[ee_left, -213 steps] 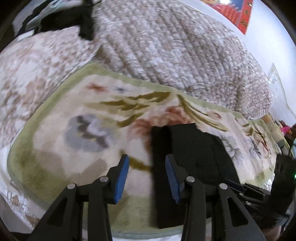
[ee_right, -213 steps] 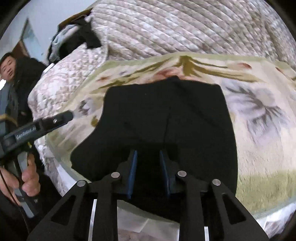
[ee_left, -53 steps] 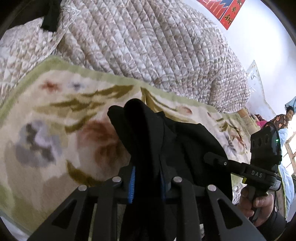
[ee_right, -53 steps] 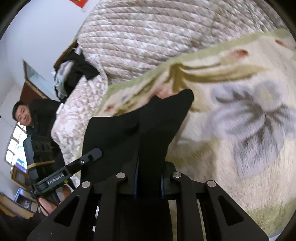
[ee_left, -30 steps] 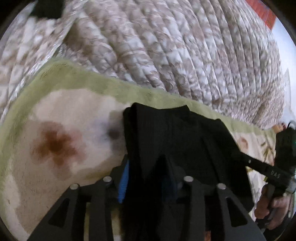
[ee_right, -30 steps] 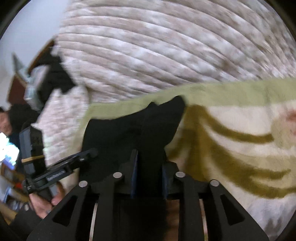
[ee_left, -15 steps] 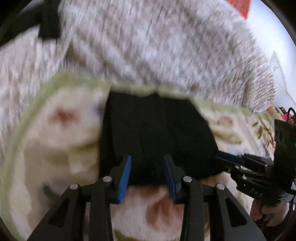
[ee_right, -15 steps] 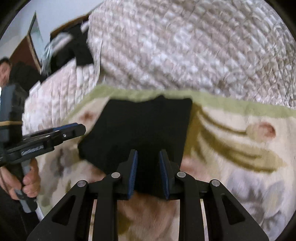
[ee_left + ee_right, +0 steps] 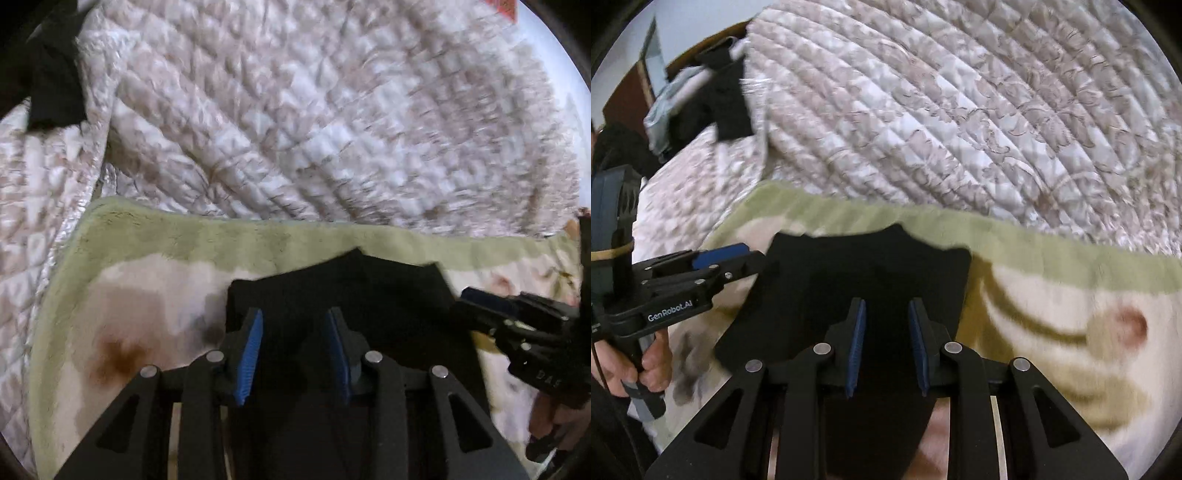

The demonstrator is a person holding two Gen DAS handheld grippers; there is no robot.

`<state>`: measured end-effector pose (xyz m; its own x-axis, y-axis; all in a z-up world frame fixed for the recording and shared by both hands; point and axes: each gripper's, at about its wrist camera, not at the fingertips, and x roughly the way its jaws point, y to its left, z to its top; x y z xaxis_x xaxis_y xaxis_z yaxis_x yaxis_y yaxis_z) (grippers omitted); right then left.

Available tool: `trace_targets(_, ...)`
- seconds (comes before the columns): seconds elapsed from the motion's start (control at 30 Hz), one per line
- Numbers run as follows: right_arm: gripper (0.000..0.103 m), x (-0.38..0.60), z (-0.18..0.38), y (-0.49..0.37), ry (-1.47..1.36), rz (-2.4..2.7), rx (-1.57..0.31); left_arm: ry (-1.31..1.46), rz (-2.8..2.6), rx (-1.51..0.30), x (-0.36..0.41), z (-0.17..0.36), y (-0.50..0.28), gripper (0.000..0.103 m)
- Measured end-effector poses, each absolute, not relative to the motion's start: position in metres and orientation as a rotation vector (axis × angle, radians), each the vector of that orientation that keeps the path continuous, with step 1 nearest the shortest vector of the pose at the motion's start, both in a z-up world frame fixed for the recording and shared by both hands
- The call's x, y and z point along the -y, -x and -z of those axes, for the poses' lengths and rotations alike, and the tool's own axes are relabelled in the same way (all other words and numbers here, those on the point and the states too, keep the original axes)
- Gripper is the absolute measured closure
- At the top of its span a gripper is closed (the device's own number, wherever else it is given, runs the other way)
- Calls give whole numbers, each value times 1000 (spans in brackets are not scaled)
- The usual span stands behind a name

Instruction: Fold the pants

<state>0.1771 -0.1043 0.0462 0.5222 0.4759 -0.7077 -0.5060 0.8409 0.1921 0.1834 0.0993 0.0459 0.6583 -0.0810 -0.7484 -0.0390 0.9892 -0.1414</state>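
Note:
The black pants (image 9: 332, 291) lie folded flat on a flowered plush blanket (image 9: 147, 288), close to its green far border. My left gripper (image 9: 294, 354) is open and empty over the near left part of the pants. My right gripper (image 9: 886, 350) is open and empty over the near right part of the pants (image 9: 857, 273). Each gripper shows in the other's view: the right one (image 9: 517, 325) at the pants' right edge, the left one (image 9: 687, 280) at their left edge.
A quilted beige bedspread (image 9: 960, 110) rises in a mound behind the blanket. Dark and light clothes (image 9: 709, 96) are piled at the far left of the bed. A green border (image 9: 1034, 254) marks the blanket's far edge.
Both grippers carried a pants edge forward, laid it down near the blanket's far border, then opened and let go. The pants now lie flat in a shorter fold.

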Motion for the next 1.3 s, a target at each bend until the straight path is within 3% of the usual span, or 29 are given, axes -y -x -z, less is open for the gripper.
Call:
trace_targets(0.13, 79, 100, -17, -222, 48, -526, -904, 139, 17, -883, -100, -18, -203, 61)
trace_targets(0.3, 79, 112, -11, -227, -29, -544, -918, 145, -5, -866, -99, -25, -196, 59)
trace_targets(0.67, 77, 129, -51, -128, -11, -584, -857, 121, -53, -823, -68, -71, -98, 59)
trace_targets(0.73, 71, 133, -55, -102, -12, -594, -841, 120, -71, -810, -63, -73, -76, 59)
trace_targets(0.8, 57, 136, -54, -82, -19, -604, -839, 138, -72, -817, -57, -68, -54, 59)
trace_targets(0.83, 55, 137, -51, -69, -24, -613, -846, 147, -73, -819, -55, -65, -44, 59)
trace_targets(1.3, 55, 137, 5, -16, 99, -537, -891, 139, -93, -915, -51, 1, 0, 55)
